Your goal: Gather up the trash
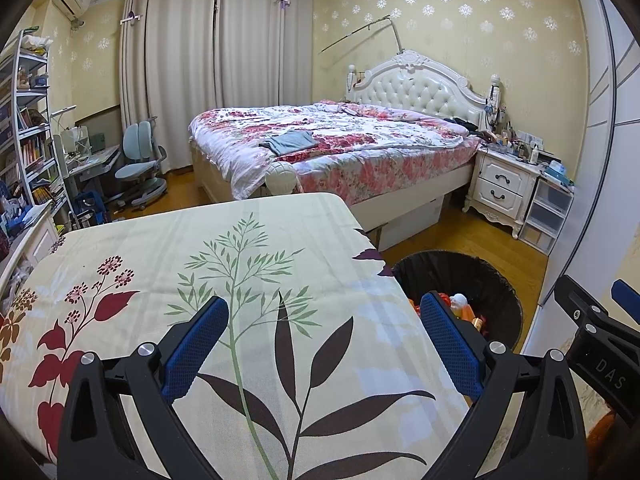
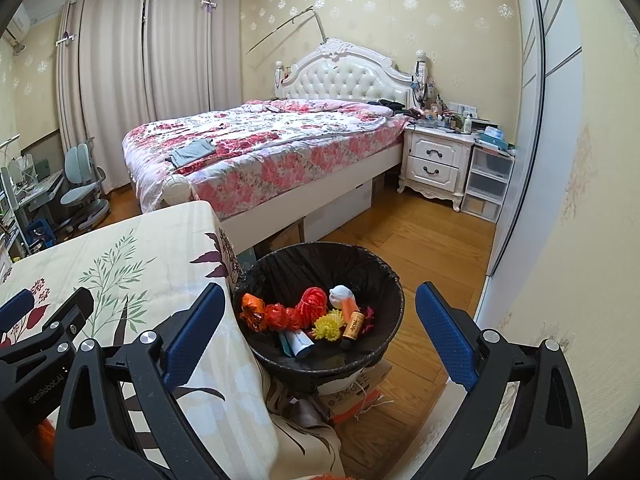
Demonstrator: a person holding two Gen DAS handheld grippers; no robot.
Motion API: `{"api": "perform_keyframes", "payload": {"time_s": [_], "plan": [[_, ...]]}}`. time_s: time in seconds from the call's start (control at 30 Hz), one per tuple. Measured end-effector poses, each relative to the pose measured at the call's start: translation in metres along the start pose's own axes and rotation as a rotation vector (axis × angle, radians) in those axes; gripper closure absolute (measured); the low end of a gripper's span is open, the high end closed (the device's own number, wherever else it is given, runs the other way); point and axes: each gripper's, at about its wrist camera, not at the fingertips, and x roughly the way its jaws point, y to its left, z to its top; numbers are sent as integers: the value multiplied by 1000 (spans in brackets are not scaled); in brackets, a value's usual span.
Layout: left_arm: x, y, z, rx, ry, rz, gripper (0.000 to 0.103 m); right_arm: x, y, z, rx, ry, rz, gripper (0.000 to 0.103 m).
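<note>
A black-lined trash bin [image 2: 372,268] stands on the floor beside the table's right edge; it also shows in the left wrist view [image 1: 492,276]. In it lie several pieces of trash: an orange wrapper [image 2: 253,309], a red net ball [image 2: 314,302], a yellow spiky ball [image 2: 329,325], a white wad [image 2: 340,294] and a brown tube [image 2: 354,326]. My left gripper [image 1: 324,316] is open and empty above the floral tablecloth [image 1: 200,264]. My right gripper [image 2: 320,304] is open and empty, above the bin. The right gripper shows in the left wrist view [image 1: 596,312].
A bed with a floral quilt [image 2: 272,140] stands behind. A white nightstand [image 2: 436,164] and clear plastic drawers [image 2: 488,184] are at the right wall. A blue desk chair [image 1: 140,164] and bookshelf [image 1: 28,140] are at the left. Cardboard [image 2: 360,392] lies under the bin.
</note>
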Motion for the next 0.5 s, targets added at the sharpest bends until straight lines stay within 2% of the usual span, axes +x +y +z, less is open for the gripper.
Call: {"api": "perform_keyframes", "payload": {"time_s": [0.5], "plan": [[-1, 1, 0, -4, 0, 3, 7, -2, -1, 0, 2, 1, -1, 9]]}}
